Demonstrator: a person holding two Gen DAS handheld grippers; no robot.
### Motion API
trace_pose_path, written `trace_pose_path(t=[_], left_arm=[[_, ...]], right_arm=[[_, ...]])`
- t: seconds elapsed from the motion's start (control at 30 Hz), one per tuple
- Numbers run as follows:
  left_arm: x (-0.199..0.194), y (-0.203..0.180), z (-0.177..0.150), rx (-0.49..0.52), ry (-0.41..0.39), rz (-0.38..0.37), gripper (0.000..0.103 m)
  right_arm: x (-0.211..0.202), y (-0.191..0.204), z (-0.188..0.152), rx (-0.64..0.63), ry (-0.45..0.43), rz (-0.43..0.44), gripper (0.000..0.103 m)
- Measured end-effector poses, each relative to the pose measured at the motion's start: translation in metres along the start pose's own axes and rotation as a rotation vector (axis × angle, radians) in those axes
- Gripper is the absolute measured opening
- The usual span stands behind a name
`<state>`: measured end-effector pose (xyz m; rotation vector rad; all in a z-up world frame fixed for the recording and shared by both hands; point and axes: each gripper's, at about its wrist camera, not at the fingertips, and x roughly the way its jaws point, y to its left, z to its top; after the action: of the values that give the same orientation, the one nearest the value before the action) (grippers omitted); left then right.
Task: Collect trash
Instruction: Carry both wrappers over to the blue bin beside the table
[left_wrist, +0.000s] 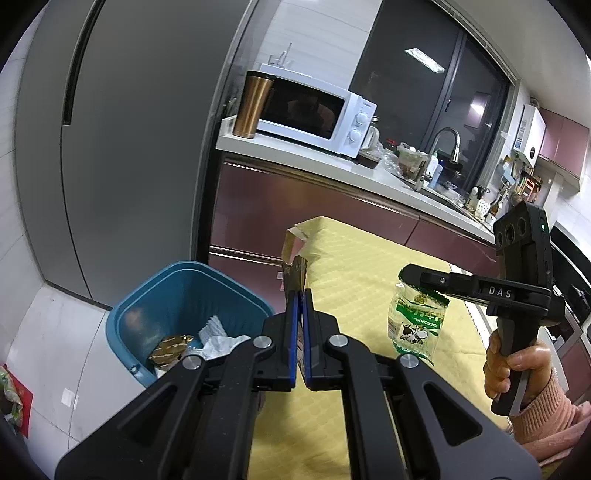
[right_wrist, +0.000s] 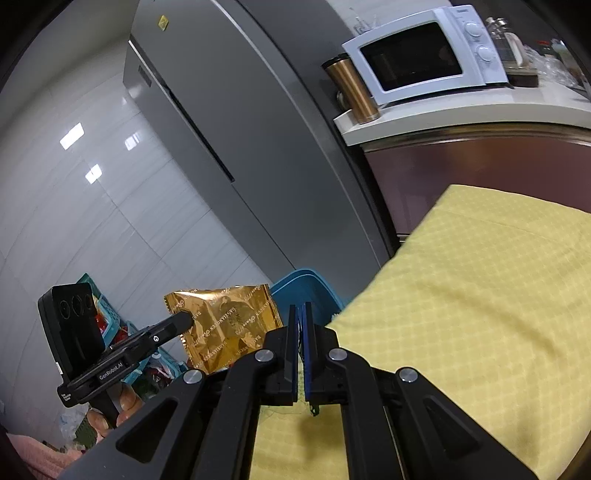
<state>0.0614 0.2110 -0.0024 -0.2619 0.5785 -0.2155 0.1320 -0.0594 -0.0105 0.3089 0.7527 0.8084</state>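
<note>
My left gripper (left_wrist: 300, 295) is shut on a gold foil wrapper (left_wrist: 297, 273), seen edge-on above its blue pads. In the right wrist view that gold wrapper (right_wrist: 229, 325) hangs flat from the left gripper (right_wrist: 184, 319), close beside the blue trash bin (right_wrist: 306, 288). My right gripper (left_wrist: 406, 275) is shut on the top of a clear green-and-white snack wrapper (left_wrist: 415, 325) with a cow picture, held over the yellow tablecloth (left_wrist: 369, 266). In its own view the right gripper (right_wrist: 300, 310) shows only a thin green edge between its pads. The bin (left_wrist: 122, 321) stands on the floor left of the table and holds a gold packet and crumpled paper.
A grey fridge (left_wrist: 129, 147) rises behind the bin. The counter (left_wrist: 295, 158) carries a white microwave (left_wrist: 317, 114) and a copper tumbler (left_wrist: 255, 105). A cardboard piece (left_wrist: 291, 243) stands at the table's far corner. Teal baskets (right_wrist: 110, 321) sit on the floor. A hand (left_wrist: 517, 362) holds the right gripper's handle.
</note>
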Motion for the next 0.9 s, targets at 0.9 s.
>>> trace_pose_path(t=[0.9], left_arm=[[0.053, 0.081, -0.018, -0.089, 0.075, 0.161, 0.003]], right_arm=[[0.127, 0.033, 0.019, -0.045, 0.137, -0.026, 0.001]])
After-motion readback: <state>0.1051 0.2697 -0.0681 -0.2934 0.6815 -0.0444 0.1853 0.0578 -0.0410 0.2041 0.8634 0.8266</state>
